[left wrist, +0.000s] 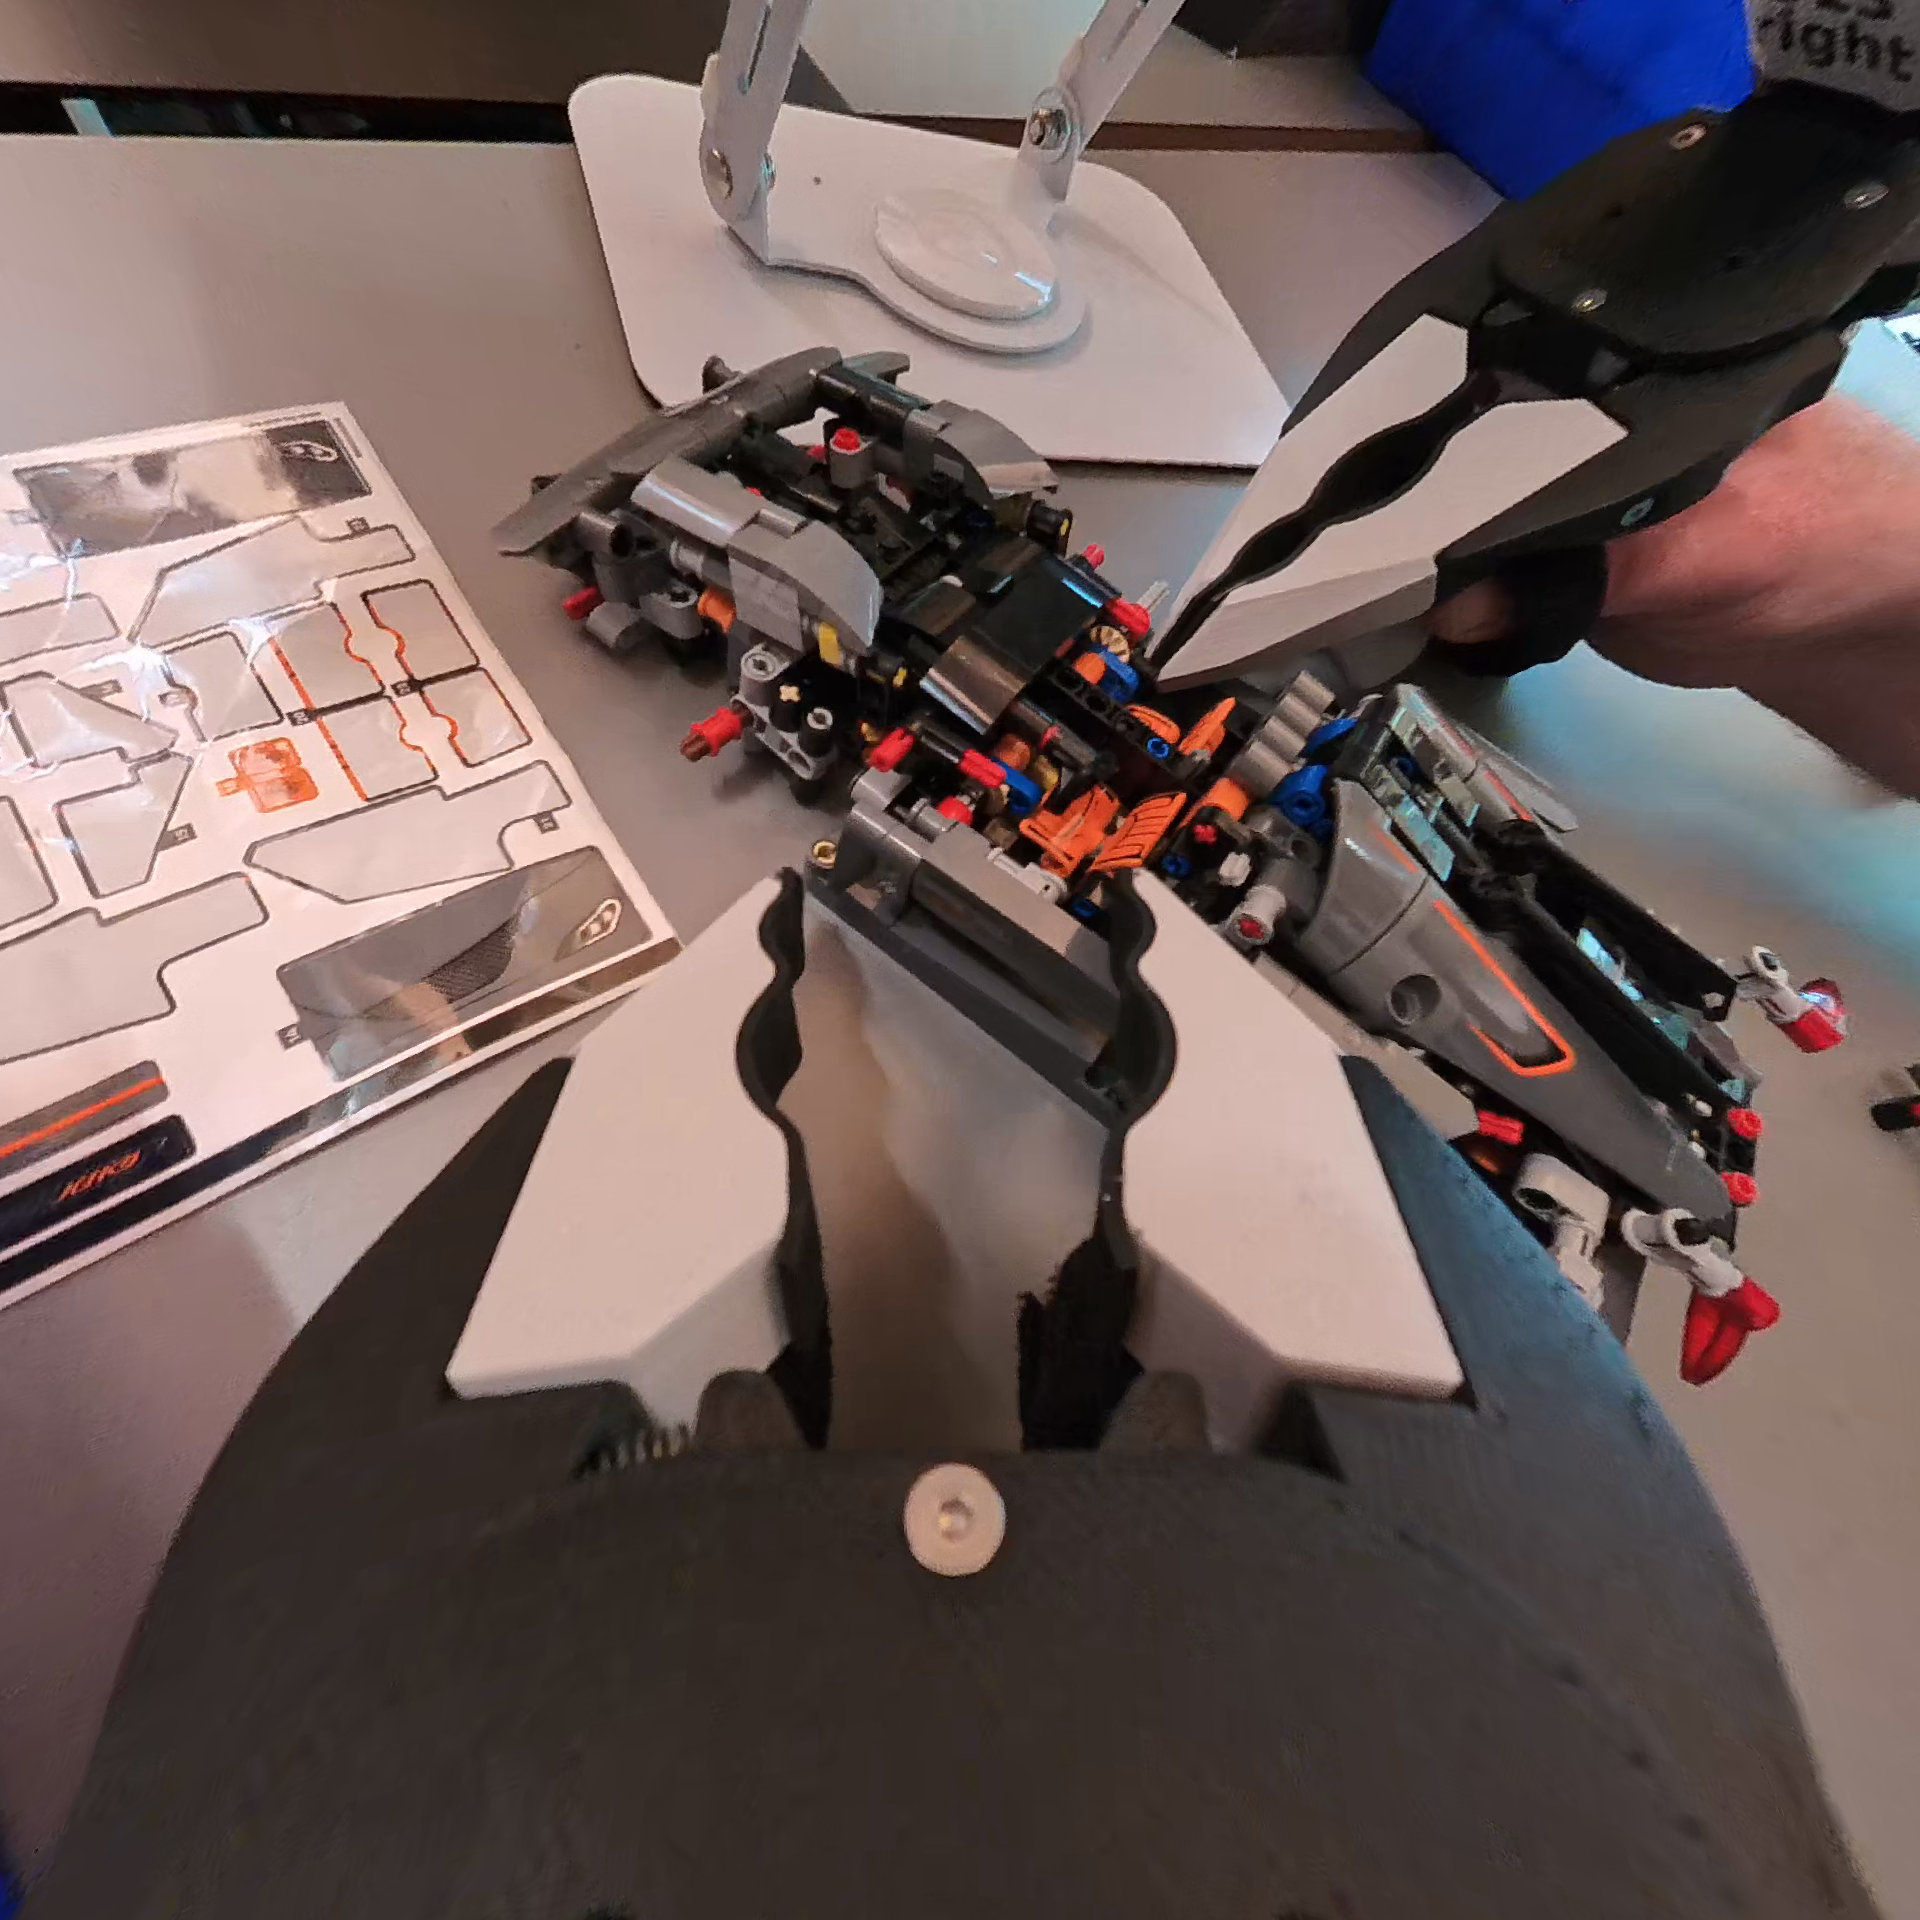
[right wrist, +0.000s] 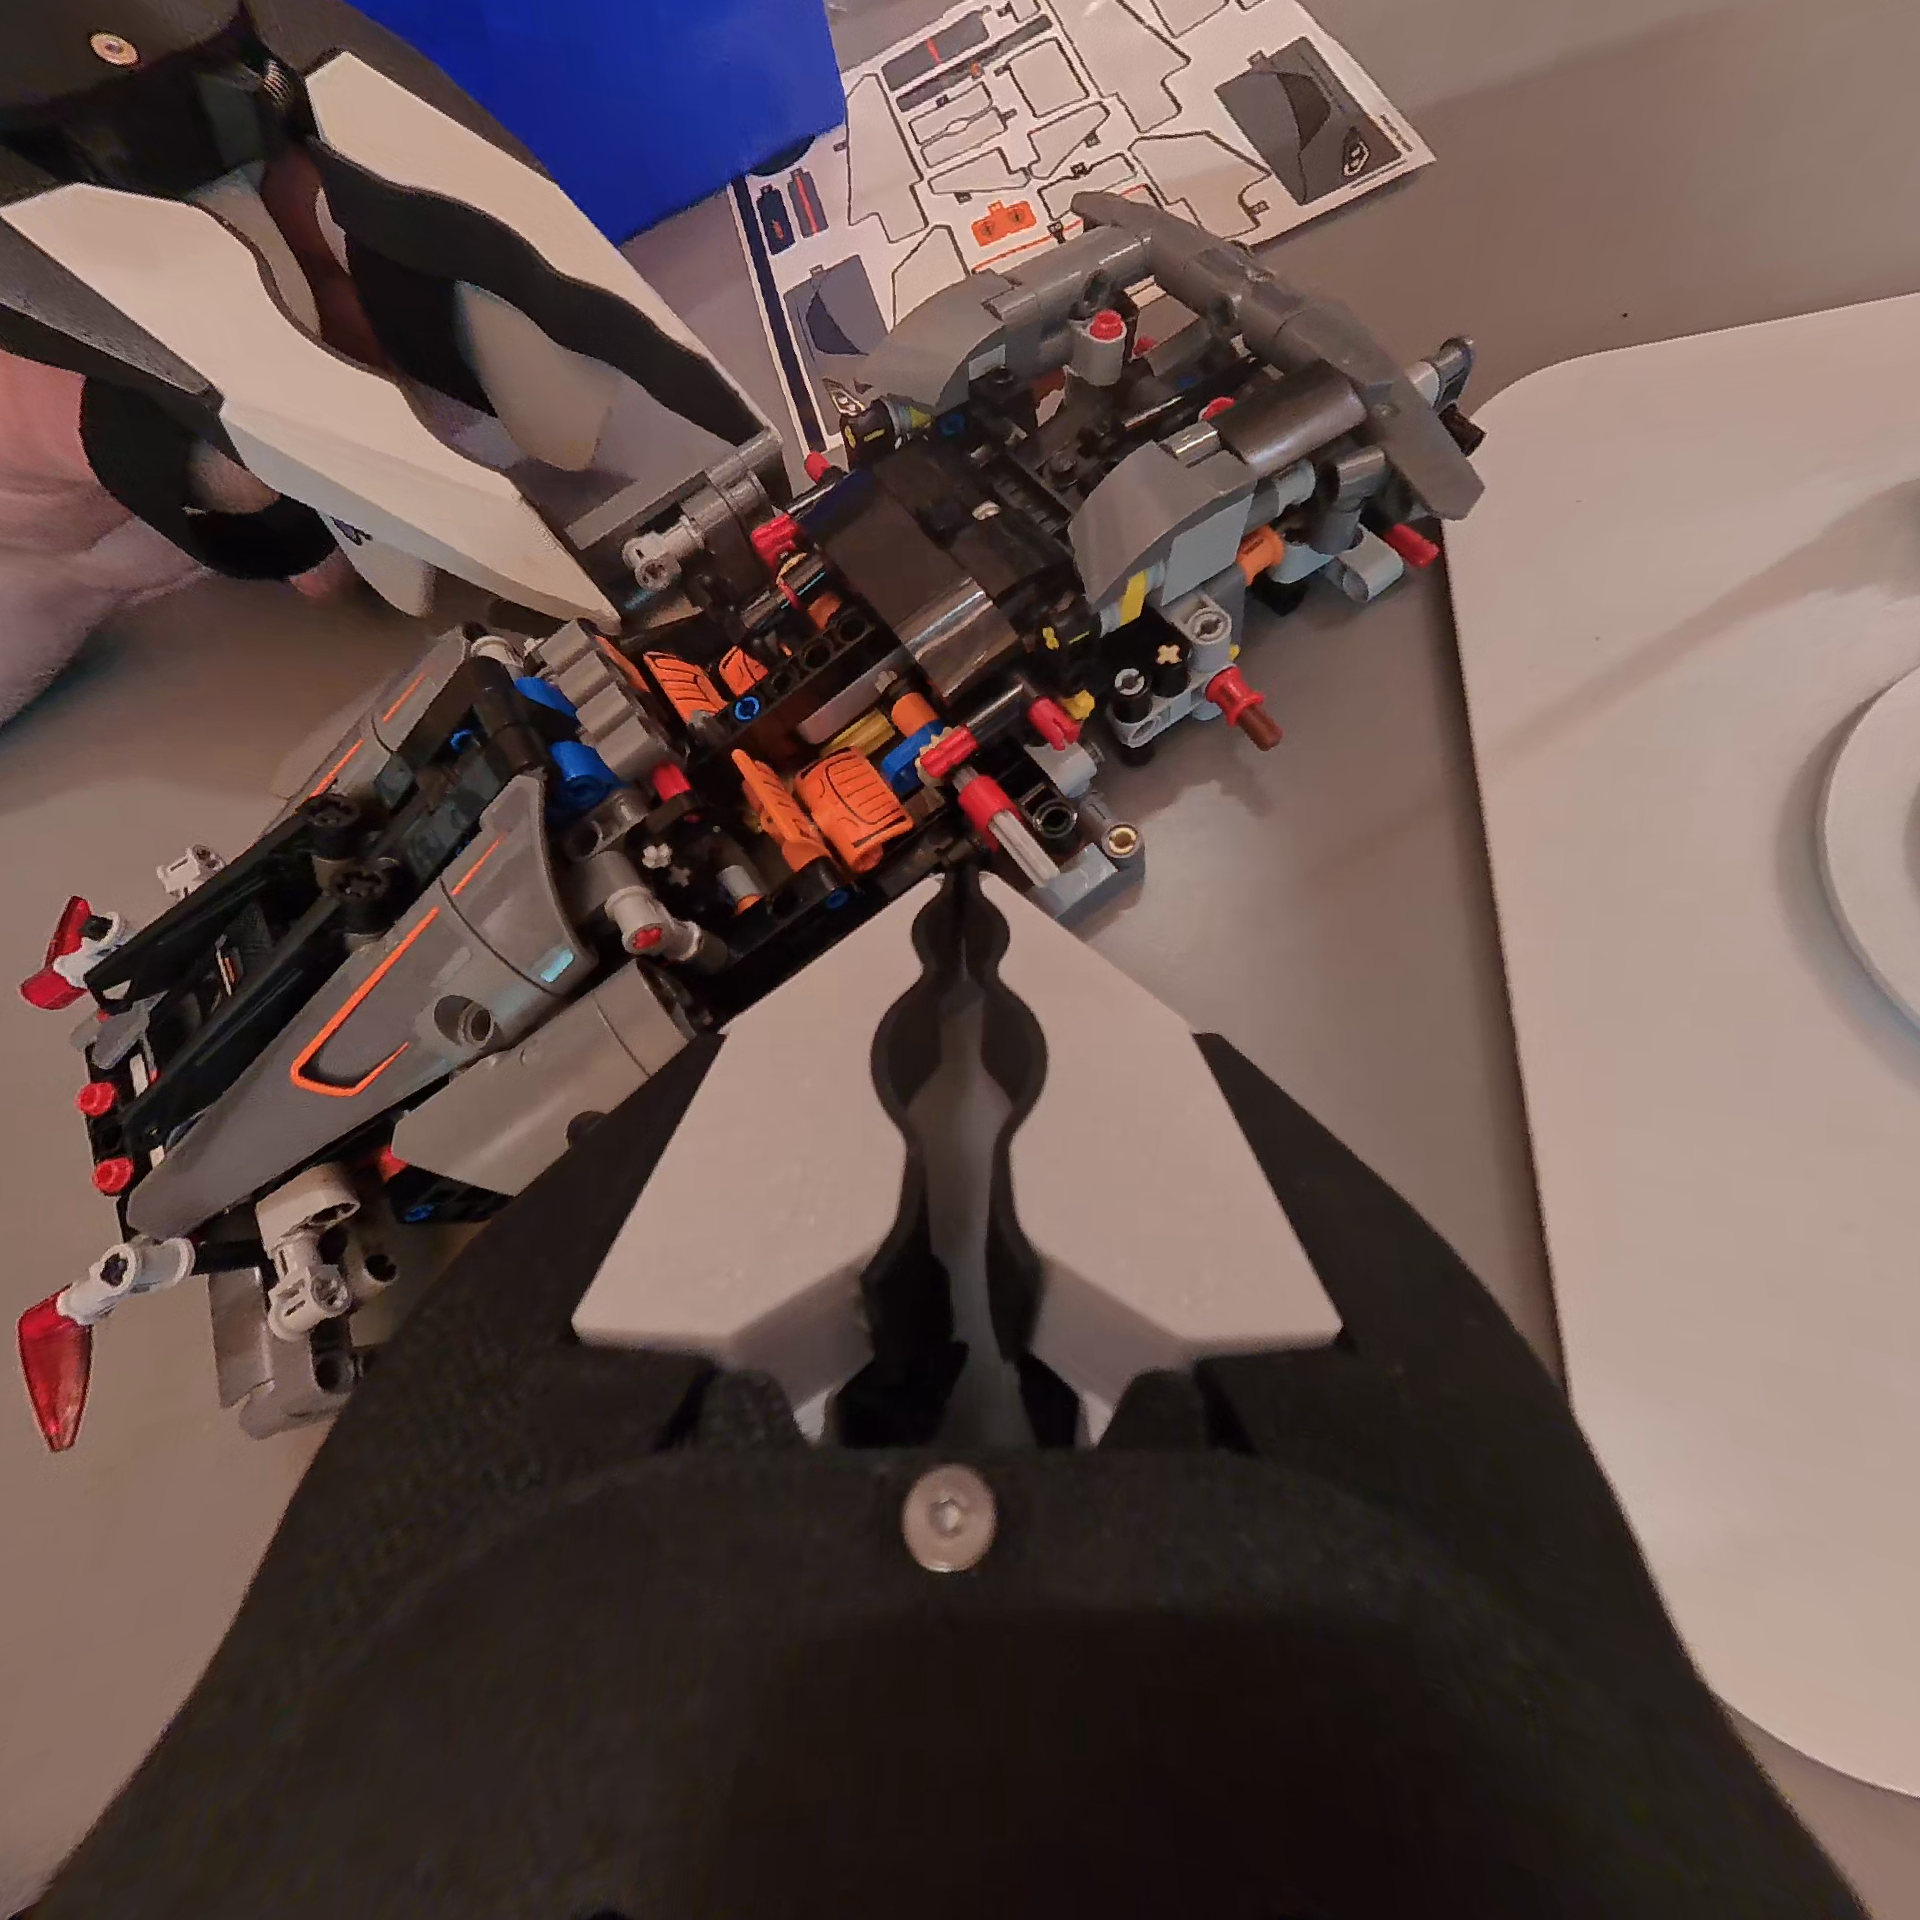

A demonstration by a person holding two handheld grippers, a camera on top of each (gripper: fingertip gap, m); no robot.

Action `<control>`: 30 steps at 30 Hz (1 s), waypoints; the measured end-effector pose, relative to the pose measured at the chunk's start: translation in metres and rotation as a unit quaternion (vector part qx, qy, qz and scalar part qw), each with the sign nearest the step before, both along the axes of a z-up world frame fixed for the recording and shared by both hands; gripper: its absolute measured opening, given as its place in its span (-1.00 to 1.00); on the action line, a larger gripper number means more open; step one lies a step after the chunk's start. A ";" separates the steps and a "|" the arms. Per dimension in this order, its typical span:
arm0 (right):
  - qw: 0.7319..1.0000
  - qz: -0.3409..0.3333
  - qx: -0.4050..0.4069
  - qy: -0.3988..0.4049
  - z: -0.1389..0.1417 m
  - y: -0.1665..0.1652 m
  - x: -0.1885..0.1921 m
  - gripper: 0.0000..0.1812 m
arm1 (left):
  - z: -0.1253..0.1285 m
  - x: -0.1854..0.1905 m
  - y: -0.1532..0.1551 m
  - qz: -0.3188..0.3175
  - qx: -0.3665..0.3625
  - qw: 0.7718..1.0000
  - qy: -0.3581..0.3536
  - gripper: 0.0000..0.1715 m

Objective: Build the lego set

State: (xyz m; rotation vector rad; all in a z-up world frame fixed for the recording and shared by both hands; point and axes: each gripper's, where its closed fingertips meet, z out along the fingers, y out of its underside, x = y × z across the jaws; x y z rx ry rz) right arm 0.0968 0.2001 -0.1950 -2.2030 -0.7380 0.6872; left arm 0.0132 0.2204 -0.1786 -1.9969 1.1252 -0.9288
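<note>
A partly built Lego car (left wrist: pixel 997 644), grey and black with orange, blue and red parts, lies on the grey table. In the right wrist view the car (right wrist: pixel 935 582) runs from lower left to upper right. My left gripper (left wrist: pixel 961 894) is shut on a grey panel (left wrist: pixel 977 987) on the car's near side. The right wrist view shows the left gripper (right wrist: pixel 691 520) at the upper left, clamped on that panel (right wrist: pixel 665 499). My right gripper (right wrist: pixel 961 883) is shut, its tips touching the car's black side edge. It reaches in from the upper right in the left wrist view (left wrist: pixel 1164 655).
A sticker sheet (left wrist: pixel 260 779) lies flat to the left of the car and also shows in the right wrist view (right wrist: pixel 1091 125). A white stand base (left wrist: pixel 935 260) sits behind the car. A blue object (left wrist: pixel 1538 83) is at the back right. A hand (left wrist: pixel 1766 540) holds the right gripper. The gap from one gripper's tips to the other's is roughly 10 centimetres.
</note>
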 end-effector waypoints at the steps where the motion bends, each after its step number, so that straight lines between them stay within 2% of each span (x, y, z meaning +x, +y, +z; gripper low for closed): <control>1: 1.000 0.000 0.000 -0.001 0.000 0.000 0.000 -1.00 | -0.001 0.000 0.000 0.001 -0.002 1.000 0.002 -0.32; 12: 1.000 0.000 -0.006 0.005 0.000 0.000 0.000 -1.00 | 0.000 0.003 -0.004 -0.012 -0.031 0.999 -0.015 -0.37; 28: 1.000 0.000 -0.008 0.007 0.000 0.000 0.000 -1.00 | -0.002 0.008 -0.005 -0.007 -0.013 1.000 0.001 -0.37; 30: 1.000 0.000 -0.008 0.006 0.000 0.000 0.000 -1.00 | -0.003 0.009 -0.007 -0.013 -0.023 1.000 0.000 -0.43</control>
